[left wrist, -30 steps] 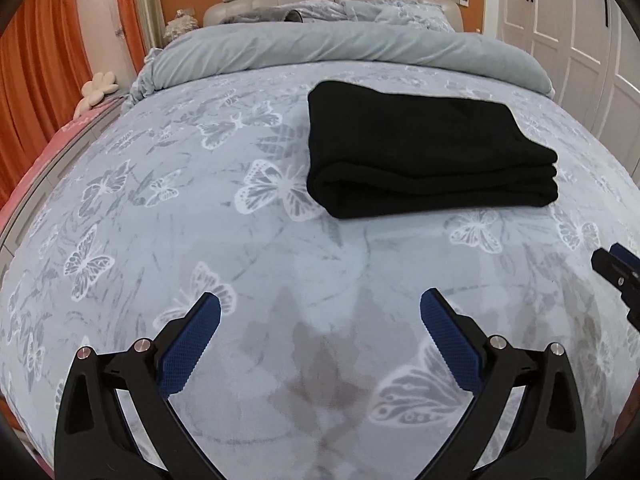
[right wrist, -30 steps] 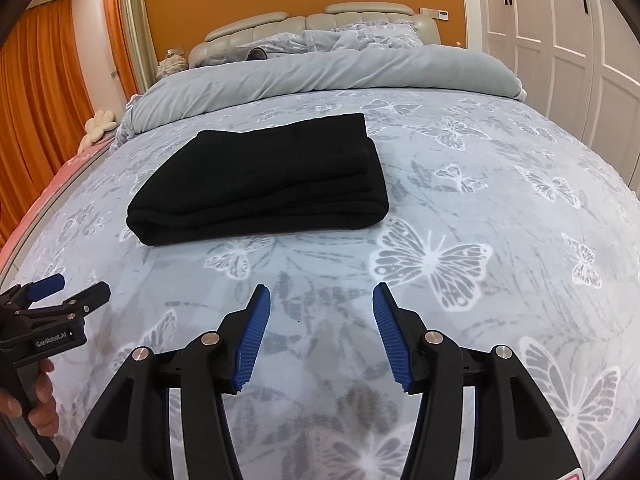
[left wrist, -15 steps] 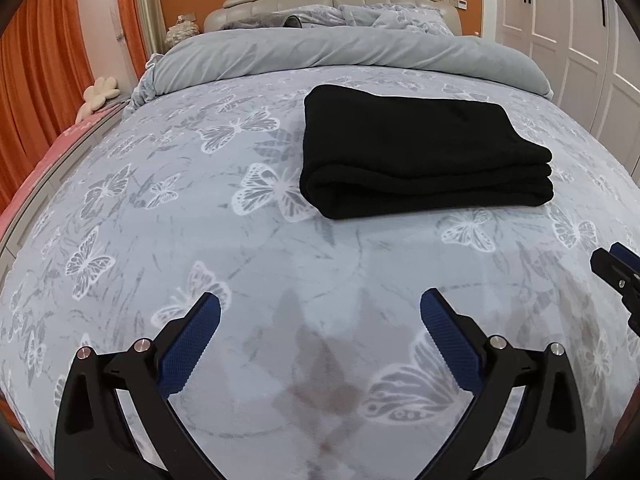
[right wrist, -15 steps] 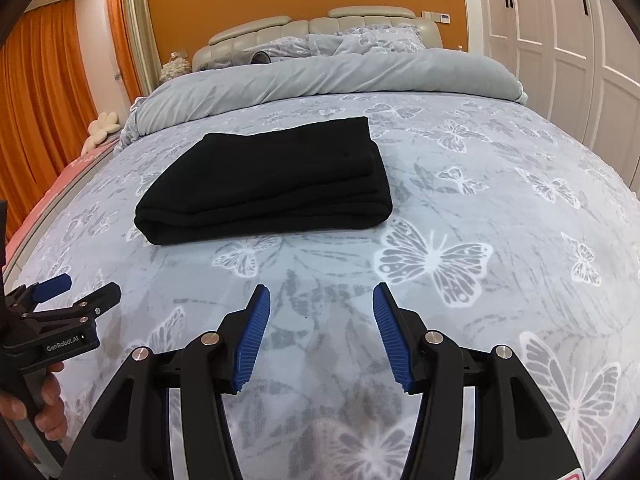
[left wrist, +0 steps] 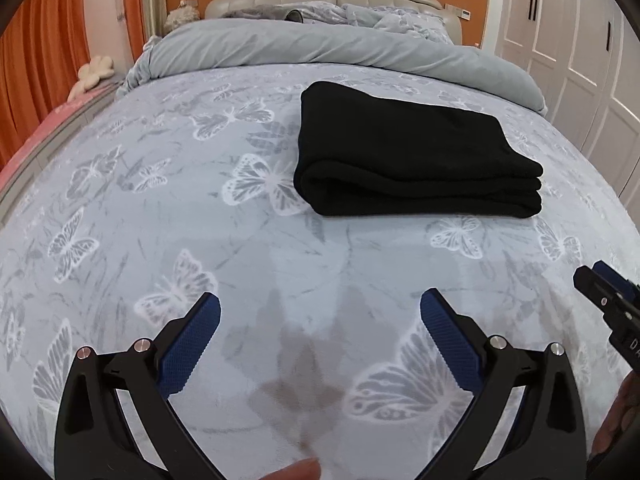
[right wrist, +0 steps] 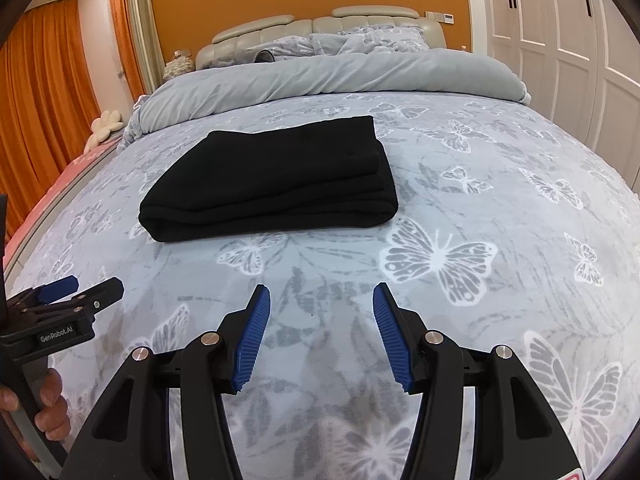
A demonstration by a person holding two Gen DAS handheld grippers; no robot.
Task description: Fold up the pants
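Note:
The black pants (left wrist: 408, 156) lie folded in a neat thick rectangle on the butterfly-print bedspread (left wrist: 160, 240); they also show in the right wrist view (right wrist: 280, 184). My left gripper (left wrist: 320, 312) is open and empty, held over the bedspread well short of the pants. My right gripper (right wrist: 321, 300) is open and empty, also short of the pants. The right gripper's tip shows at the right edge of the left wrist view (left wrist: 600, 288). The left gripper shows at the left edge of the right wrist view (right wrist: 76, 296).
A grey duvet (right wrist: 320, 76) is rolled back toward the padded headboard (right wrist: 320, 28). White wardrobe doors (right wrist: 568, 40) stand to the right, orange curtains (right wrist: 44, 92) to the left. The bed's left edge (left wrist: 36, 152) has pink fabric along it.
Both grippers have tilted up and drawn back slightly from the pants. The pants have not moved. Both grippers stay open.

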